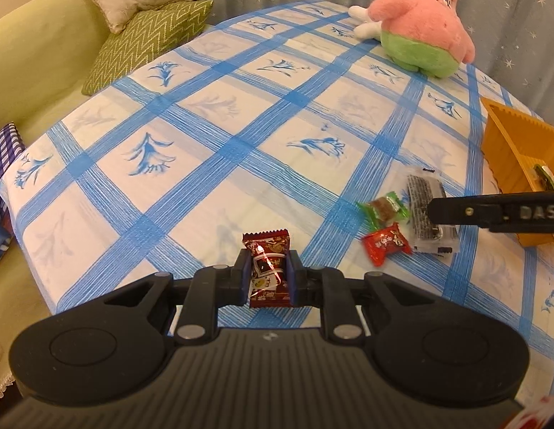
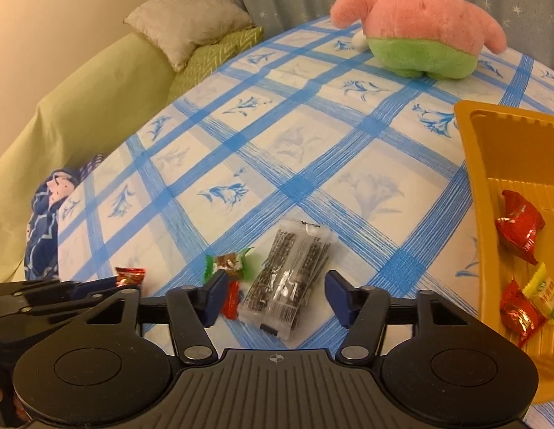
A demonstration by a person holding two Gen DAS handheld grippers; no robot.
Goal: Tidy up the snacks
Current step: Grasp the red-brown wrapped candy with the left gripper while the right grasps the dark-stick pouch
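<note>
My left gripper (image 1: 269, 279) is shut on a dark red snack packet (image 1: 268, 268), held just above the blue checked tablecloth (image 1: 212, 136). My right gripper (image 2: 277, 298) is open, its jaws on either side of a clear packet of dark sesame sticks (image 2: 289, 275). That packet also shows in the left wrist view (image 1: 429, 214), partly hidden by the right gripper's finger. A green-wrapped candy (image 2: 228, 264) and a red candy (image 2: 231, 300) lie left of it. The yellow tray (image 2: 491, 164) at right holds several wrapped candies, among them a red one (image 2: 520, 227).
A pink and green plush star (image 2: 420, 25) sits at the table's far side. A green sofa (image 2: 80, 100) with cushions runs along the left. A blue patterned cloth (image 2: 44, 228) lies at the table's left edge.
</note>
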